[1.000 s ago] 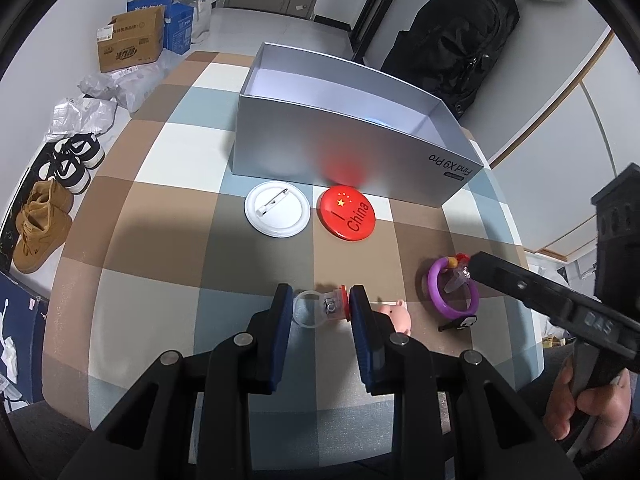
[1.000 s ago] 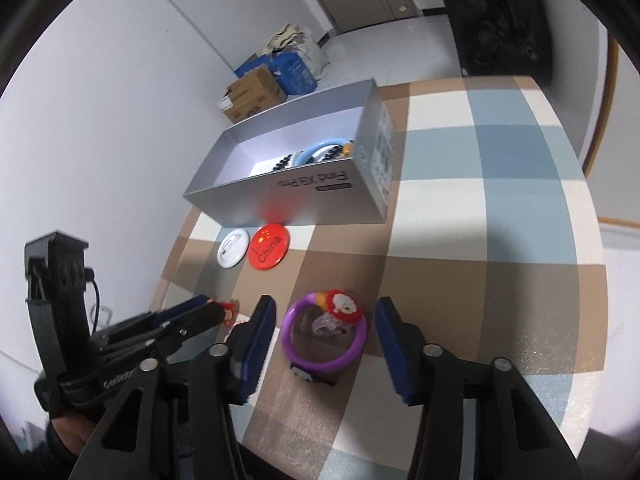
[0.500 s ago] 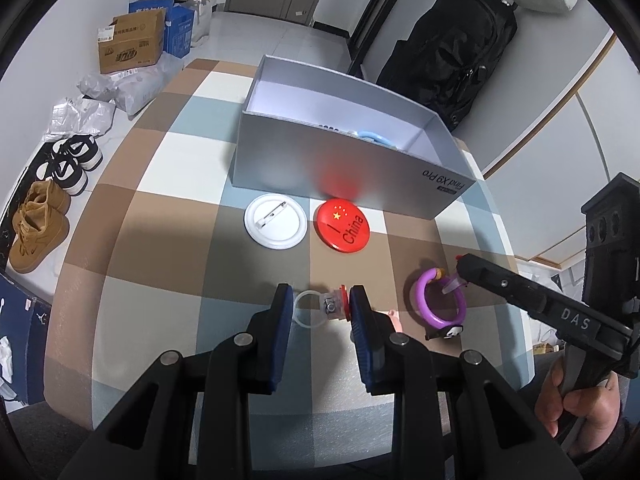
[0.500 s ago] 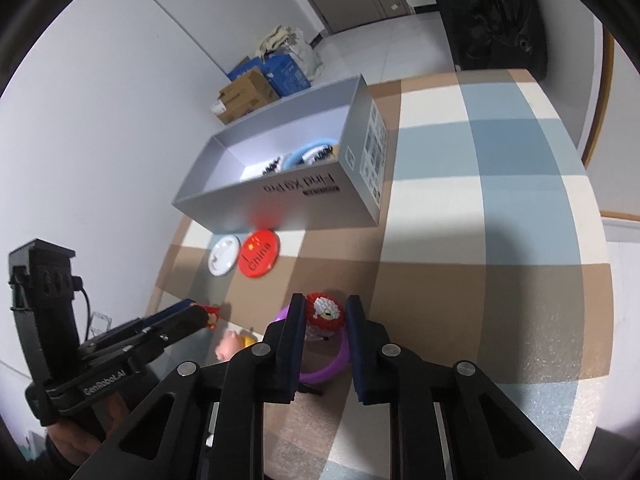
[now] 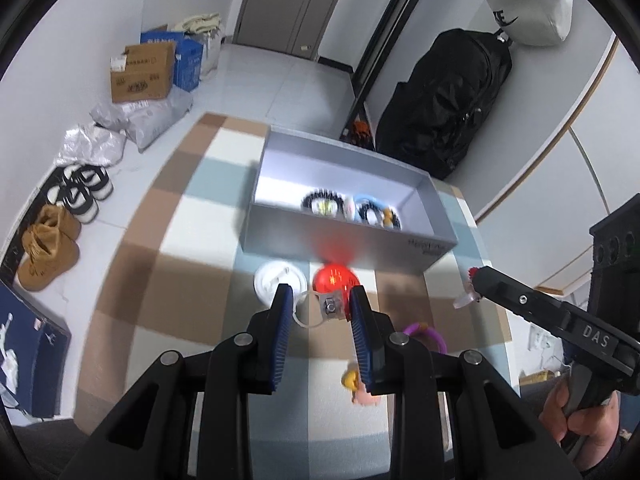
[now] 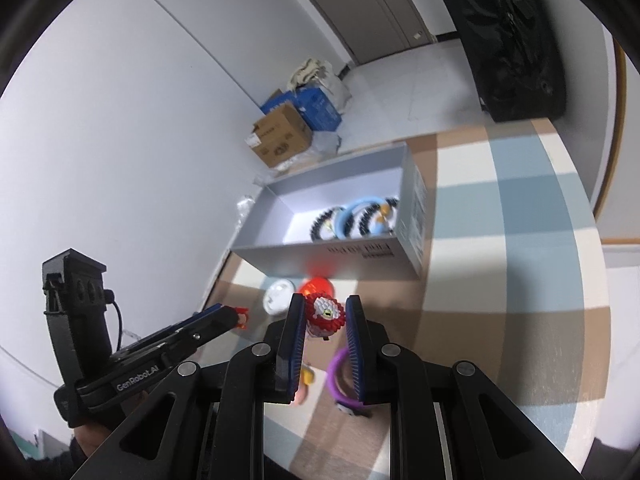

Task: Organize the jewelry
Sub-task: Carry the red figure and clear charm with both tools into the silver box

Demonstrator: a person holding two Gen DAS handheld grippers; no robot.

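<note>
My left gripper [image 5: 320, 304] is shut on a clear ring with a metal and red charm [image 5: 326, 307], held above the checkered table. My right gripper [image 6: 324, 314] is shut on a red and white beaded charm [image 6: 325, 313], also lifted. The silver box [image 5: 344, 240] beyond holds black beaded bracelets [image 5: 322, 202] and a light blue bangle [image 5: 370, 206]. A purple bangle [image 5: 430, 332], a pink pig figure [image 5: 362, 398], a white badge [image 5: 272, 278] and a red badge [image 5: 336, 278] lie on the table. The right gripper shows at right in the left wrist view [image 5: 474, 280].
The table [image 5: 168, 288] has a brown, blue and white checkered cloth. On the floor to the left are shoes [image 5: 52, 248], bags and cardboard boxes [image 5: 140, 72]. A black backpack [image 5: 448, 96] leans on the far wall.
Both grippers have risen from the table with their items. The right gripper closed on the beaded charm and lifted it off the purple bangle. The box interior is now in view.
</note>
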